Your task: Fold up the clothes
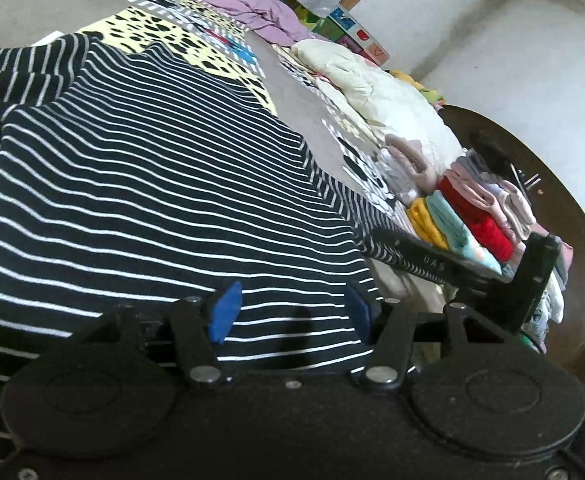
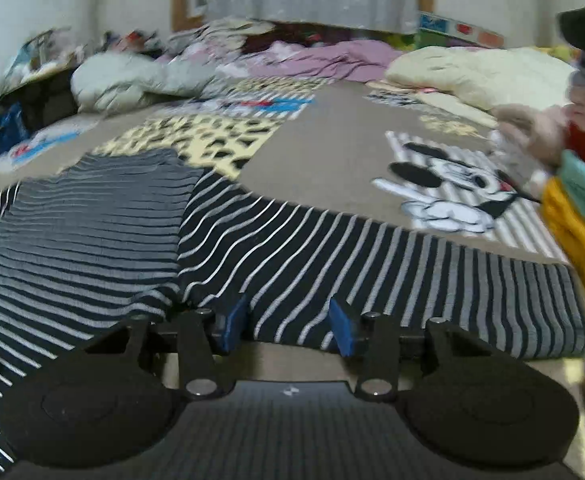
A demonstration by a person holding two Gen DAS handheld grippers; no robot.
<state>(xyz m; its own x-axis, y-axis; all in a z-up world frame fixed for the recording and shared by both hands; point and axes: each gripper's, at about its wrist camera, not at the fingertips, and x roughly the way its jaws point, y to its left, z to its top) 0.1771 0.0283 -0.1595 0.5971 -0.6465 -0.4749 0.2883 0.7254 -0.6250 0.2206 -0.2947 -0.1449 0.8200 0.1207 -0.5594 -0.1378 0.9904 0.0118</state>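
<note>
The black striped top [image 1: 140, 184] lies flat on the bed [image 2: 324, 168], its sleeve [image 2: 412, 272] running out to the right with its long axis crosswise to the right gripper [image 2: 288, 326], which is on it at the sleeve's near edge, jaws spread with cloth between the pads but not yet pinched. The left gripper [image 1: 290, 308] hovers over the body near the hem, jaws likewise spread and gripping nothing. Thin white stripes, soft knit, barely wrinkled; the sleeve looks ready to be folded in.

Knit striped shirt [image 1: 140, 184], glossy wooden table [image 1: 572, 184]
</note>
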